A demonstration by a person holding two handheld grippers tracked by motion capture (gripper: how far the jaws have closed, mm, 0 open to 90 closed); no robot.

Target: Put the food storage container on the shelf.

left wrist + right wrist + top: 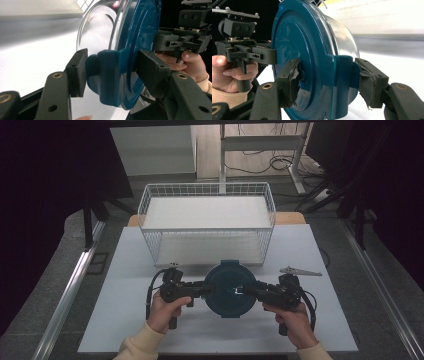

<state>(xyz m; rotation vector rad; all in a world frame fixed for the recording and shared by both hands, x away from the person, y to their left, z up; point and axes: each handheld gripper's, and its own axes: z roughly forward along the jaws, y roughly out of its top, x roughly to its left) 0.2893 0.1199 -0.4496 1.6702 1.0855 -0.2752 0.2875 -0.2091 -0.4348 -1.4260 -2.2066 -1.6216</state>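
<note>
A pale grey rectangular tabletop [125, 320] stands on grey carpeted floor [60, 255] between two silvery metal rails [70, 285], with dark black curtains [45, 165] at both sides and a white-framed desk [260, 142] over tangled black cables [280, 162] beyond.

Wire basket [206, 222] blocks behind the container [230, 289]; table [125, 310] sides lie open

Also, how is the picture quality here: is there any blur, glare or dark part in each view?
High view: sharp, dark side margins, evenly lit white table. Left gripper view: background blurred, glare on round clear container with blue lid. Right gripper view: table streaked and washed out behind the container.
</note>
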